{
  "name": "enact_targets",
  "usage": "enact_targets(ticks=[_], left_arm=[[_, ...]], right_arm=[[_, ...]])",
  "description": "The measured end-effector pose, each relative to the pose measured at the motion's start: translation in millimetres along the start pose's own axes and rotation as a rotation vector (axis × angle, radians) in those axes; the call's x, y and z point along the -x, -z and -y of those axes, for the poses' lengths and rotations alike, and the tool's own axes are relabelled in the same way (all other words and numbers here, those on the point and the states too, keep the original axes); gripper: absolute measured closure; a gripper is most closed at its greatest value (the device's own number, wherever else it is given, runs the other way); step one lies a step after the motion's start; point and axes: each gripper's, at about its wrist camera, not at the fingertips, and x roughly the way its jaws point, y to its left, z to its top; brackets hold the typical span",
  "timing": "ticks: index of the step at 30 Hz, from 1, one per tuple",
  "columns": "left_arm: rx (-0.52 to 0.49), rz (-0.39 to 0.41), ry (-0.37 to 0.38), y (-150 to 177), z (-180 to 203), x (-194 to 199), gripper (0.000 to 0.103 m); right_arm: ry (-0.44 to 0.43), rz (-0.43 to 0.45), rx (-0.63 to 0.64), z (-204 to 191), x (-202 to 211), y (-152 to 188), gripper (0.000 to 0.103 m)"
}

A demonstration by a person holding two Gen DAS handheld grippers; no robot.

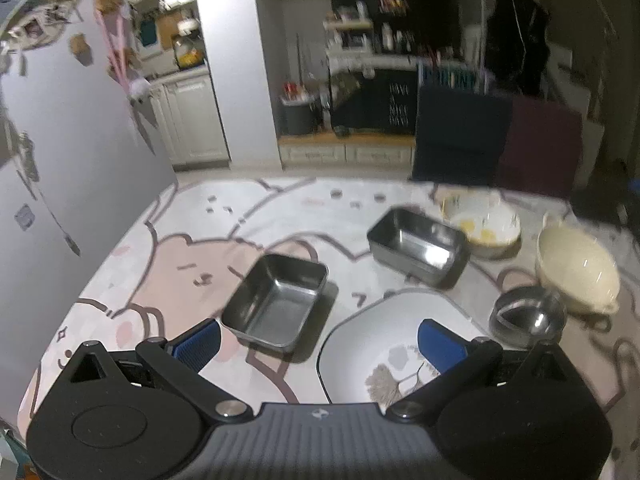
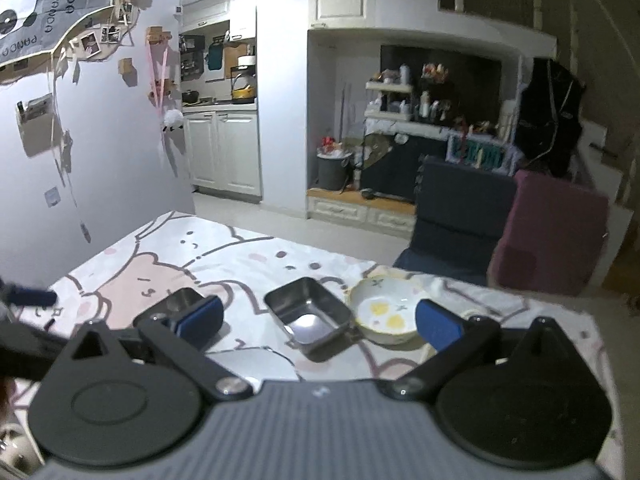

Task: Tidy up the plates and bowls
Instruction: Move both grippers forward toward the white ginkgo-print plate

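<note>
My left gripper (image 1: 320, 340) is open and empty above the table's near side. Between its pads lie a steel rectangular tray (image 1: 276, 300) and a white leaf-patterned plate (image 1: 384, 352). Further off are a second steel tray (image 1: 418, 246), a white bowl with yellow spots (image 1: 482, 224), a cream bowl (image 1: 576, 270) and a small steel bowl (image 1: 528, 316). My right gripper (image 2: 318, 322) is open and empty. Ahead of it sit the second steel tray (image 2: 308, 314) and the yellow-spotted bowl (image 2: 386, 314). The first tray (image 2: 180, 302) is partly hidden behind its left pad.
The table (image 1: 192, 240) has a pink bear-print cloth. A grey wall (image 1: 80, 140) stands at its left edge. Two chairs, dark blue (image 1: 460, 136) and maroon (image 1: 540, 148), stand at the far side. The left gripper's finger (image 2: 30, 297) shows at the right view's left edge.
</note>
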Motion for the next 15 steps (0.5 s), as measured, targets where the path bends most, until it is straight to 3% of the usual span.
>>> enact_targets(ticks=[6, 12, 15], left_arm=[[-0.048, -0.103, -0.023, 9.7, 7.1, -44.2, 0.000], [-0.088, -0.181, -0.034, 21.4, 9.0, -79.2, 0.000], [-0.109, -0.230, -0.019, 29.6, 11.3, -93.8, 0.000]], right_arm=[[-0.174, -0.024, -0.032, 5.3, -42.5, 1.1, 0.000], [-0.161, -0.131, -0.079, 9.0, -87.4, 19.4, 0.000], [-0.214, -0.191, -0.139, 18.9, -106.6, 28.8, 0.000]])
